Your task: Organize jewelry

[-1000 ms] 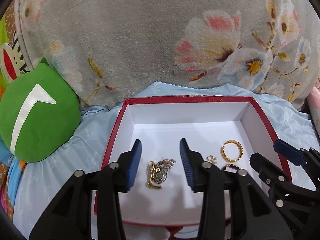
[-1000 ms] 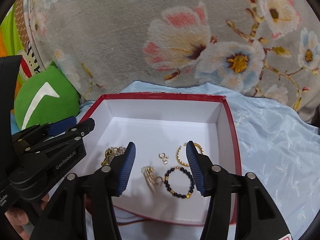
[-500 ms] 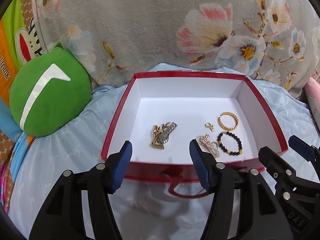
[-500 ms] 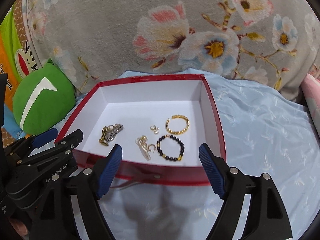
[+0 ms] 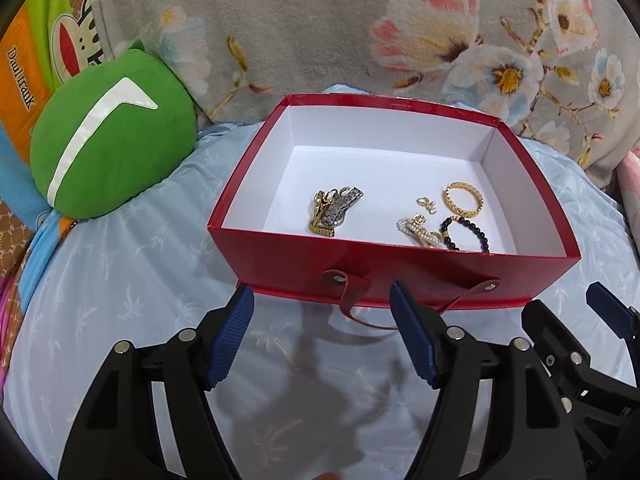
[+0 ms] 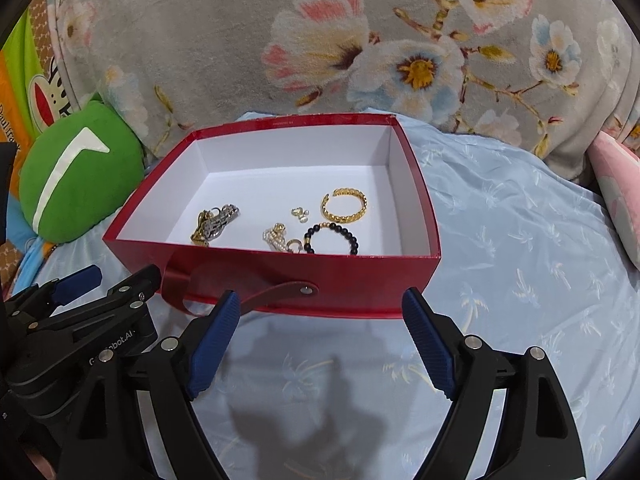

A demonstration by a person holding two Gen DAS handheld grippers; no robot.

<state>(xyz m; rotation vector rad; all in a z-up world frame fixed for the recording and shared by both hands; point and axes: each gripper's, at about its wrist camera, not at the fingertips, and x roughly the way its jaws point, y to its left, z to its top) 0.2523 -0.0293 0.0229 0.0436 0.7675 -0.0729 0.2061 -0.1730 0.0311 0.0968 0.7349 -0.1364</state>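
Note:
A red box [image 5: 400, 276] with a white inside sits on the pale blue sheet; it also shows in the right wrist view [image 6: 340, 276]. Inside lie a gold and silver chain heap [image 5: 334, 210] [image 6: 214, 226], a gold bangle [image 5: 463, 199] [image 6: 345, 205], a black bead bracelet [image 5: 466, 232] [image 6: 331, 237], a pearl piece [image 5: 418, 230] [image 6: 280, 238] and small earrings [image 5: 426, 204] [image 6: 300, 213]. My left gripper [image 5: 322, 336] is open and empty, in front of the box. My right gripper [image 6: 320, 344] is open and empty, also in front of it.
A green round cushion [image 5: 108, 136] lies left of the box. A grey floral blanket [image 5: 360, 28] rises behind it. A red strap handle [image 5: 352, 292] hangs on the box's front wall. A pink pillow [image 6: 618, 192] is at the far right.
Both grippers have pulled back out of the box toward me and opened wider. The jewelry stays in the box.

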